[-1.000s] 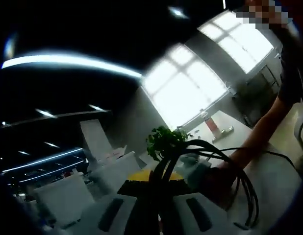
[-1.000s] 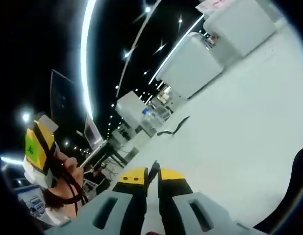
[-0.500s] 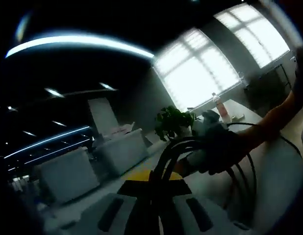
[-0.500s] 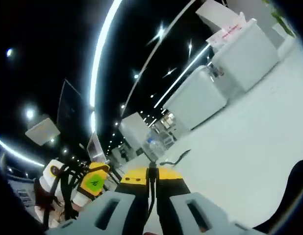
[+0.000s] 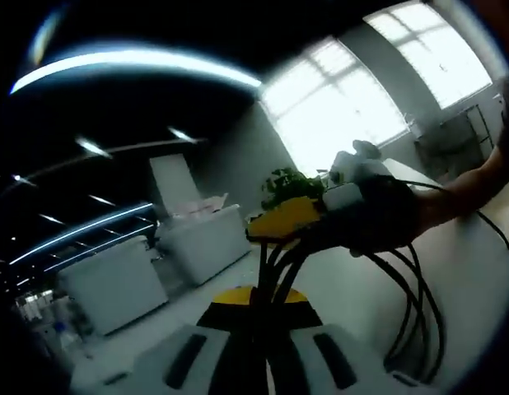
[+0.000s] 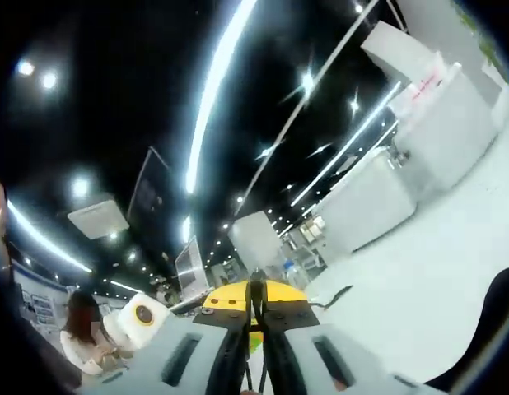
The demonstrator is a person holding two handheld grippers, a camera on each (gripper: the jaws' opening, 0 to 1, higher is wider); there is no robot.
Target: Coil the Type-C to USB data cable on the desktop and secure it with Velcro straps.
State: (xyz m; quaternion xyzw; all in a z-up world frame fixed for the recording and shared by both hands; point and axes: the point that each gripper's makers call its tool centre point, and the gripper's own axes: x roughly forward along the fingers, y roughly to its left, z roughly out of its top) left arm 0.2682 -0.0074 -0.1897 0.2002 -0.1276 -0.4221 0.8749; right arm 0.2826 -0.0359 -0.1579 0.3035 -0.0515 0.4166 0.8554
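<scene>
— Where's the data cable [image 5: 407, 304]?
— Looped above the worktop [image 5: 477, 288]; left gripper [image 5: 259, 300] jaws clamp its strands.
— The right gripper [image 6: 256, 295]?
— Jaws together, pinching the cable's thin end.

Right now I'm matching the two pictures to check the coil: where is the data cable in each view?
Left gripper view: the data cable rises bunched from between the jaws of the left hand-held gripper at bottom centre, with loops hanging at lower right.
Right gripper view: one thin strand of the data cable stands between the jaws of the right hand-held gripper, bottom centre.
Shared landmark: the white desktop.
</scene>
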